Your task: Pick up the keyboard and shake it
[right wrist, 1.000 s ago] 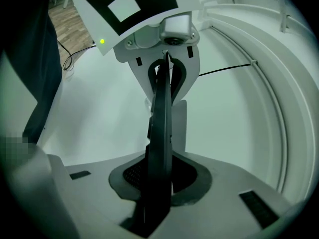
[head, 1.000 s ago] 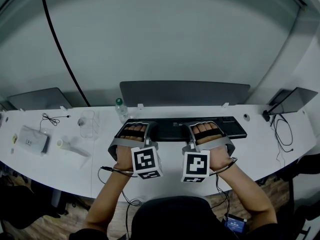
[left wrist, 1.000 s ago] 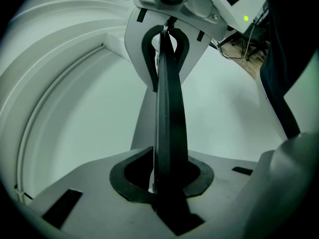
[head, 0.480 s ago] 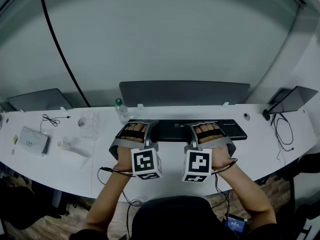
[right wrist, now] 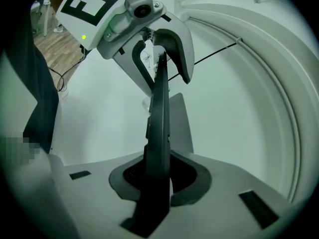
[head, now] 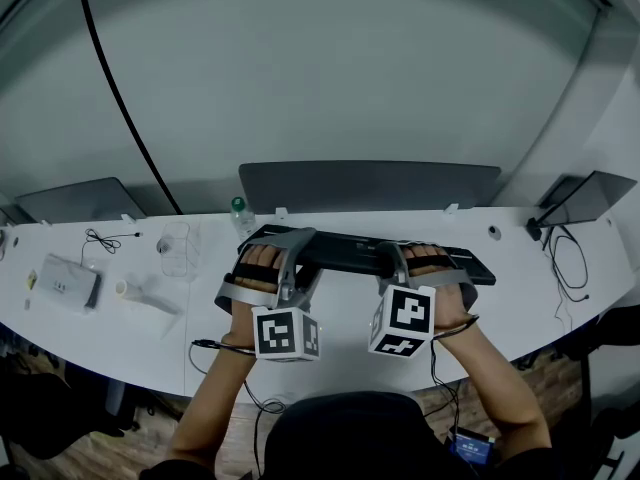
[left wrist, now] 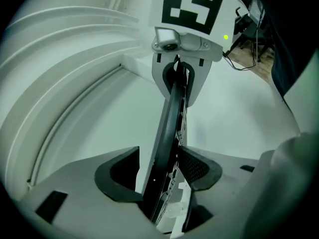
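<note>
A white desk (head: 530,298) is seen from above, with a green-capped bottle (head: 241,220) standing just behind the left end of a black keyboard (head: 350,252). The keyboard is held above the desk between two hand-held grippers. Its long axis is laid left to right, along the desk's front edge, and its left end is shown higher in the head view than its right. At that left end, the left gripper (head: 283,251) is seen with its jaws apart, having just been opening. The keyboard is stood edge-on and loose between them, leaning against one pad (left wrist: 197,167). Towards the right end, the right gripper (head: 405,258) is closed narrowly, and the keyboard's thin edge is clamped between its pads.
</note>
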Available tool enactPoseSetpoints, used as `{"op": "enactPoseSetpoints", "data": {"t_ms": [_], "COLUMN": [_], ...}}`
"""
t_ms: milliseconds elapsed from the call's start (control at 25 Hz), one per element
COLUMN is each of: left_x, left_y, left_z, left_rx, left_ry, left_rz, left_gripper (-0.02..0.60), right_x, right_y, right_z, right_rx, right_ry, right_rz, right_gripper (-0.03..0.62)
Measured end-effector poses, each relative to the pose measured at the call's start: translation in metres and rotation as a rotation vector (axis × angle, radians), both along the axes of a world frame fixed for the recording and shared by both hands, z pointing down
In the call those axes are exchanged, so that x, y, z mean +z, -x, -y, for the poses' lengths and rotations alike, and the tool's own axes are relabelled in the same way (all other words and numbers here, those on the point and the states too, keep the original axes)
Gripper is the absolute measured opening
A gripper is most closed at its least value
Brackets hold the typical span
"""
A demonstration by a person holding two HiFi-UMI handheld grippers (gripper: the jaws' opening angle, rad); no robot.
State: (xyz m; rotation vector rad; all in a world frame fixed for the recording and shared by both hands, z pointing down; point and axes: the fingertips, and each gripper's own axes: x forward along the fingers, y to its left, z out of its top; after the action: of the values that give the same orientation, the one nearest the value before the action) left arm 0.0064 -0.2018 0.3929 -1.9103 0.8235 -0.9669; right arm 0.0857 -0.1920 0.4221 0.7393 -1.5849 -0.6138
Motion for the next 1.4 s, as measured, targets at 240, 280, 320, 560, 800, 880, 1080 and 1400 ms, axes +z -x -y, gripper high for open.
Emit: {"op": "enactPoseSetpoints", "data": {"t_ms": [240,280,320,560,800,880,1080,1400], "left_x": [-0.025,-0.027,-0.030,-0.045,-0.052,-0.048,-0.036,-0.024], "left_y": [0.004,0.005,0.007,0.016,0.029,0.032,0.031,0.021], "left_z": [-0.007,-0.007,-0.007,-0.010,-0.008,-0.007,-0.005,-0.012], "left_rx": [-0.002,-0.007,-0.012,-0.028,-0.044,-0.050,-0.044,0.049], "left_ry": [-0.025,-0.026,-0.028,0.012,0.120,0.153,0.257,0.490], "left_rz": [-0.117,-0.137,-0.162,-0.376,-0.582,-0.603,-0.637,-0.810], "left_gripper": [0.245,0.245,0.245,0.245,0.247,0.247,0.259,0.270], "right_x": [-0.005,-0.006,-0.006,-0.010,-0.018,-0.023,-0.036,-0.063], "right_y": [-0.009,-0.011,-0.013,-0.017,-0.016,-0.014,-0.006,0.010], "right_z": [0.006,0.006,0.007,0.007,0.007,0.005,0.000,-0.012], "right_rx": [0.061,0.071,0.082,0.145,0.192,0.199,0.187,0.150], "right_ry": [0.012,0.017,0.021,0.047,0.098,0.124,0.162,0.269], "right_rz": [0.066,0.079,0.093,0.208,0.378,0.452,0.587,0.848], "right_gripper": [0.087,0.087,0.087,0.087,0.087,0.087,0.087,0.087]}}
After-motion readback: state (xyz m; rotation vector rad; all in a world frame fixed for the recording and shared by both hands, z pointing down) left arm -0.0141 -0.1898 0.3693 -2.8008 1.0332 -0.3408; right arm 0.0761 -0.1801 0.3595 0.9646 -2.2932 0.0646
